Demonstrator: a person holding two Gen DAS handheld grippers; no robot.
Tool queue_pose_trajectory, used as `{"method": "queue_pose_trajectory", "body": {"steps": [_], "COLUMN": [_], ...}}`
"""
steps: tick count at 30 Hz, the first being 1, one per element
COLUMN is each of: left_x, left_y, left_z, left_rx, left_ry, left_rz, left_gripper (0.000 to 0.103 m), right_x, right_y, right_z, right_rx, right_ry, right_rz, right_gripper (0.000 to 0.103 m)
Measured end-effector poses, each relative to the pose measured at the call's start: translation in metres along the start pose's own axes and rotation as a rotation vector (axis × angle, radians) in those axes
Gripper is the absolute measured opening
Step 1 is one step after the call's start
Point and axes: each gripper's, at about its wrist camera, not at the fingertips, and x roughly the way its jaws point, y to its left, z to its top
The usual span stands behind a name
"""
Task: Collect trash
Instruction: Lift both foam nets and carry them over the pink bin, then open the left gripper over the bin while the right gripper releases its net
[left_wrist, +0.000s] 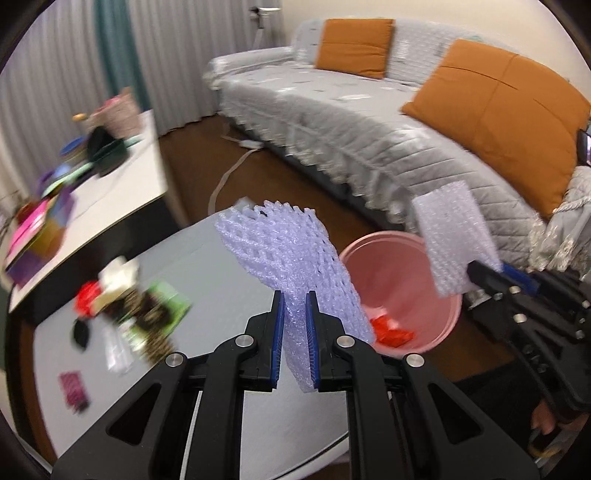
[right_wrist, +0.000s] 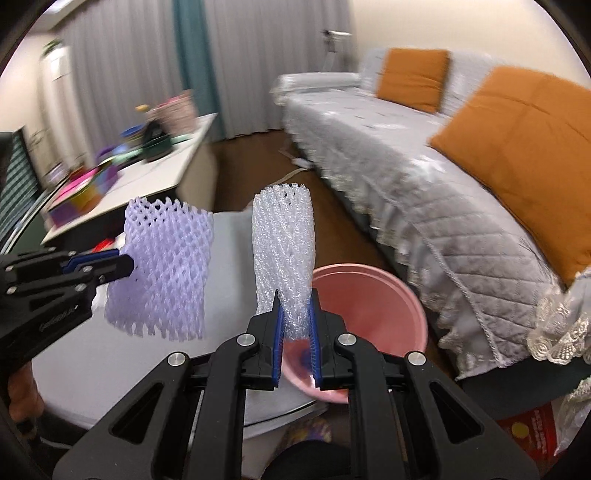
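Your left gripper (left_wrist: 295, 332) is clamped narrow on a lavender foam net (left_wrist: 291, 251), whose lower end is pinched between the blue pads while the rest fans up and over the table edge. Your right gripper (right_wrist: 295, 325) grips a white foam net (right_wrist: 282, 243) the same way, the sleeve standing nearly upright from the pads. Each wrist view also catches the other tool from the side, where its pads are largely hidden behind the foam.

Just past the fingers sits the pink bucket (left_wrist: 439, 325), on the floor between the grey round table (left_wrist: 229, 258) and the sofa (left_wrist: 369, 147). The left view shows red scraps (left_wrist: 391, 332) lying in it; in the right view the bucket's inside is mostly covered by the gripper and net.

Only the left view shows the leftover litter (left_wrist: 125, 306) on the table, too blurred to name. Beyond, a white side table (left_wrist: 122, 184) carries smeared colourful clutter, and orange cushions (left_wrist: 502, 118) lean on the sofa back.
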Motion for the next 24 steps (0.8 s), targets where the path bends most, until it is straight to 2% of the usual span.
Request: {"method": "queue_pose_trajectory", "body": {"steps": [6,12,18,19,20,21,22,24], "left_x": [0.056,0.106,0.143,0.148,0.152,0.155,0.156,0.155], "left_y": [-0.047,-0.071,-0.081,-0.083,-0.082,-0.081,-0.079,-0.073], "left_z": [0.028,0.033,0.028,0.027,0.028,0.027,0.026,0.024], "left_rx": [0.073,0.09,0.097,0.099,0.097,0.09,0.082,0.059], "left_ry": [0.032,0.11,0.173,0.189,0.203,0.215,0.214,0.184], "left_rz": [-0.074,-0.09,-0.093,-0.09,-0.092,-0.093,-0.087,-0.049], "left_gripper": [0.012,0.012,0.014,0.018,0.04,0.074,0.081,0.083], "right_x": [0.038,0.077,0.098,0.099,0.101,0.102,0.102,0.102], "right_y": [-0.042,-0.073,-0.088,-0.089,-0.092,-0.094,-0.096,-0.098], "right_z": [0.001,-0.004,-0.008,-0.008,-0.009,-0.009,-0.009,-0.009], "right_rx": [0.089,0.221,0.268,0.275,0.285,0.293,0.296,0.299], "right_ry": [0.036,0.147,0.202,0.21,0.215,0.214,0.211,0.213], "right_rz": [-0.099,-0.08,-0.125,-0.135,-0.145,-0.161,-0.172,-0.177], "right_gripper": [0.013,0.013,0.018,0.027,0.036,0.055,0.06,0.064]}}
